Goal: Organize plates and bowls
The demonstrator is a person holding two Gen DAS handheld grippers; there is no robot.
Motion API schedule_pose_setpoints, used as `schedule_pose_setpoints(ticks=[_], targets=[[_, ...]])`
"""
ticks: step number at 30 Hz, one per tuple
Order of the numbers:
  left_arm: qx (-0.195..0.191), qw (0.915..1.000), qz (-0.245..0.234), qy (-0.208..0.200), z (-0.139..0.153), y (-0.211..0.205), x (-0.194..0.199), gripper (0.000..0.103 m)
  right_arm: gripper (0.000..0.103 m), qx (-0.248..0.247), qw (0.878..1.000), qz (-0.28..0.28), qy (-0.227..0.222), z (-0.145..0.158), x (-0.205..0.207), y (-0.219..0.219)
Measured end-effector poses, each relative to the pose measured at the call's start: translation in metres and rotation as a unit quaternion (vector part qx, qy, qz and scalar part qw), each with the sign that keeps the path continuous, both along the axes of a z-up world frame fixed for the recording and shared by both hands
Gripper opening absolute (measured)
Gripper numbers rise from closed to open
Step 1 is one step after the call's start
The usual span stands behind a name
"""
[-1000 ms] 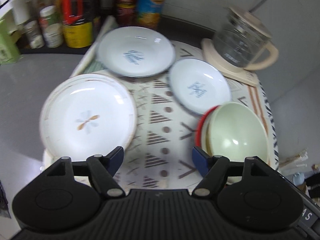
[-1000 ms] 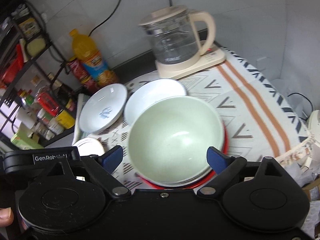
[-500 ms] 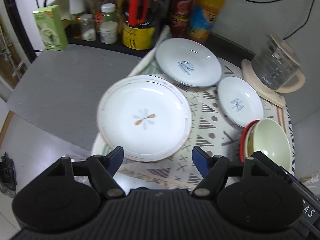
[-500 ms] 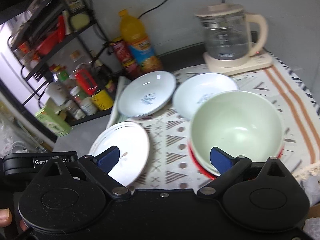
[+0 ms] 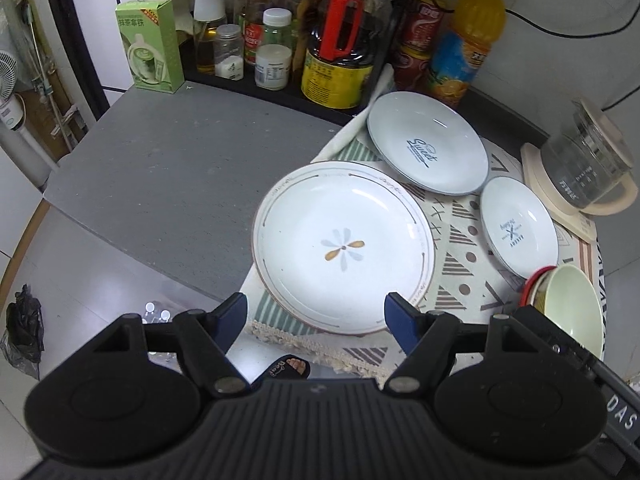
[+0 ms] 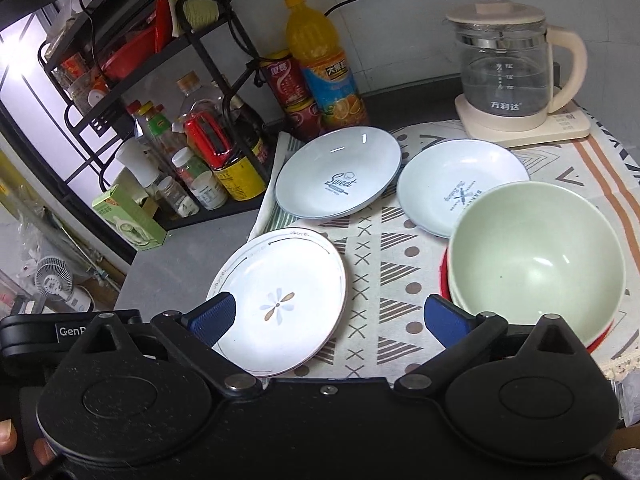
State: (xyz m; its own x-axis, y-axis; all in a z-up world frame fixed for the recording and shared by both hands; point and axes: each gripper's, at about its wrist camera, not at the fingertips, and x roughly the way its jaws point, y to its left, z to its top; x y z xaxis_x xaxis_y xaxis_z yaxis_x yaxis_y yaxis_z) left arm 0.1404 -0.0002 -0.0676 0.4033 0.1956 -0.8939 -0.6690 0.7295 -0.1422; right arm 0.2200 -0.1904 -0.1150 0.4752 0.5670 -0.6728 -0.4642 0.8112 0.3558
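Flower plate [image 5: 344, 249], white with a thin ringed rim, lies flat on the patterned cloth [image 5: 460, 258], just ahead of the left tool [image 5: 316, 312] and between the lines of its two fingers; its near edge overhangs the cloth's fringed hem. Left tool spread wide, nothing between the blue pads [image 5: 232, 314], held above and short of the plate.

Beyond that plate, further from the left tool: pale blue "Sweet" plate [image 5: 427, 148], its near rim touching or overlapping the flower plate's far rim. To the right of it, smaller blue plate [image 5: 519, 229], apart from the flower plate.

Green bowl [image 6: 536, 258] sits stacked in a red-rimmed dish [image 6: 600, 342], just ahead of the right tool's [image 6: 328, 318] right finger. Right tool also spread, empty; flower plate under its left finger.

Further out: glass kettle [image 6: 506, 72] on its cream base at the cloth's far right corner; orange juice bottle [image 6: 320, 68], cans and jars at the back; bare grey tabletop [image 5: 160, 184] to the left.
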Motion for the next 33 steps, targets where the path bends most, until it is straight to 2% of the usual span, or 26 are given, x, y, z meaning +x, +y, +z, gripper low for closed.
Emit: schedule_pose_setpoints(ticks=[10,16,23,33], targets=[[-0.006,0.9999,-0.015,-0.003,-0.014,0.03,0.036,0.074,0.101,-0.021,1.0,-0.004,-0.004,-0.003,0.014,0.023],[-0.006,0.9978,-0.066,0.005,-0.028,0.049,0.081,0.074,0.101,-0.03,0.999,-0.027,-0.016,-0.006,0.032,0.044],[-0.023,0.9944,-0.103,-0.001,-0.04,0.081,0.118,0.074,0.1,-0.04,0.997,-0.065,-0.01,-0.012,0.053,0.067],[-0.026,0.9864,-0.162,-0.011,-0.061,0.108,0.168,0.074,0.079,-0.028,0.986,-0.155,0.045,-0.04,0.083,0.081]])
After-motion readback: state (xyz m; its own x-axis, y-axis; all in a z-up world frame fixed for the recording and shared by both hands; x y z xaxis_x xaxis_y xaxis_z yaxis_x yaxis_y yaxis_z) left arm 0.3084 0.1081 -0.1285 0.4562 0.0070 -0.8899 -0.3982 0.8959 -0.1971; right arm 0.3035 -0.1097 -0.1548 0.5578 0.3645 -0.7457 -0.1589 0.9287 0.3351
